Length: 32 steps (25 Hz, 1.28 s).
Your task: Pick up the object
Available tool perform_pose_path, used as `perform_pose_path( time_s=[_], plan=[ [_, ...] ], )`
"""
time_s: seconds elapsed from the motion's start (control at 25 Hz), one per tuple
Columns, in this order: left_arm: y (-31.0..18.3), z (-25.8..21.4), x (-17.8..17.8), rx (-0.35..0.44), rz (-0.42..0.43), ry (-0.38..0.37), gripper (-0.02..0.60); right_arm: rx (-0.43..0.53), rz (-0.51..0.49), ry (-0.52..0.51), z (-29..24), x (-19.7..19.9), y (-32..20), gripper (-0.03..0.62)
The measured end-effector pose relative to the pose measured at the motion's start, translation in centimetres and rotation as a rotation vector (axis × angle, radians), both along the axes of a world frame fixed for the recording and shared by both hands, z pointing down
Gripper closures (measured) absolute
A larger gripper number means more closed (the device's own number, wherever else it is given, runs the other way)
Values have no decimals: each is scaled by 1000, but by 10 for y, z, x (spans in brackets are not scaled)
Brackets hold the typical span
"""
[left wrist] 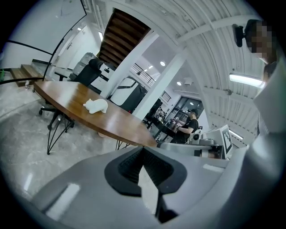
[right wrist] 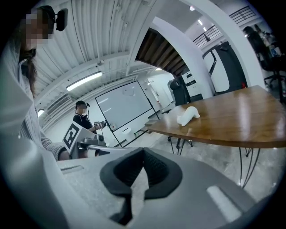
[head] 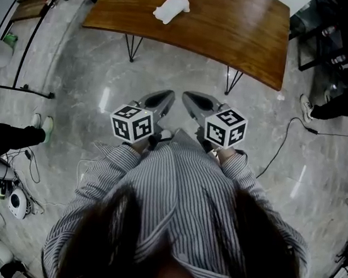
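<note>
Well ahead of the person, the white object lies on the brown wooden table, near that table's far left part as the head view shows it. It is a small, rounded, pale lump, lying on its side with bare wood all around it. In the left gripper view the object sits on the tabletop up and to the left of the jaws, well apart from them; in the right gripper view it sits up and to the right, equally far off. The table stands on thin black hairpin legs over a grey marble floor.

Neither gripper is near the table. The left gripper and the right gripper are held side by side close to the person's body, over the floor, tips angled toward each other and pointing slightly downward. Each carries its marker cube, left and right, just in front of the striped shirt sleeves.

The left gripper has its dark pads closed tip to tip with nothing between them. The right gripper likewise has its pads pressed together and holds nothing.

A person in black stands in the background.
</note>
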<state>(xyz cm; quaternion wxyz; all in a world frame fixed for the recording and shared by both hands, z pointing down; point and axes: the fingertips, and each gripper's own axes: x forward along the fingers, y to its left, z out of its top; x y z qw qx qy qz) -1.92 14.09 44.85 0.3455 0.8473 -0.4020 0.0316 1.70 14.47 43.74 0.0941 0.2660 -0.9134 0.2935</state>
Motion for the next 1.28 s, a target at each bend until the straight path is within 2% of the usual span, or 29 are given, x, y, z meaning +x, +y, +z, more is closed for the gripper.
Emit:
perform_pose_path(
  time_s=[0.32,0.48,0.64,0.92,1.12,1.28],
  plan=[
    [-9,8,1,-33,-57,52,582,-1,-49,-55,-5,0,-12,594],
    [-13,18,7,-69,-53,73,582,-42,-44,-41,9,6,-20,594],
    [-34,24,2,-65,-60,69,582,-56,-39,-26,18,6,-39,594],
    [-106,30,-8,-45,-14,43,581,-47,-10,-73,19,-14,-107,594],
    [-176,24,-30,-28,-2,49,581,-48,26,-39,21,-29,-174,594],
    [-229,17,-51,-16,14,18,581,-56,64,-37,15,-43,-228,594]
  ],
)
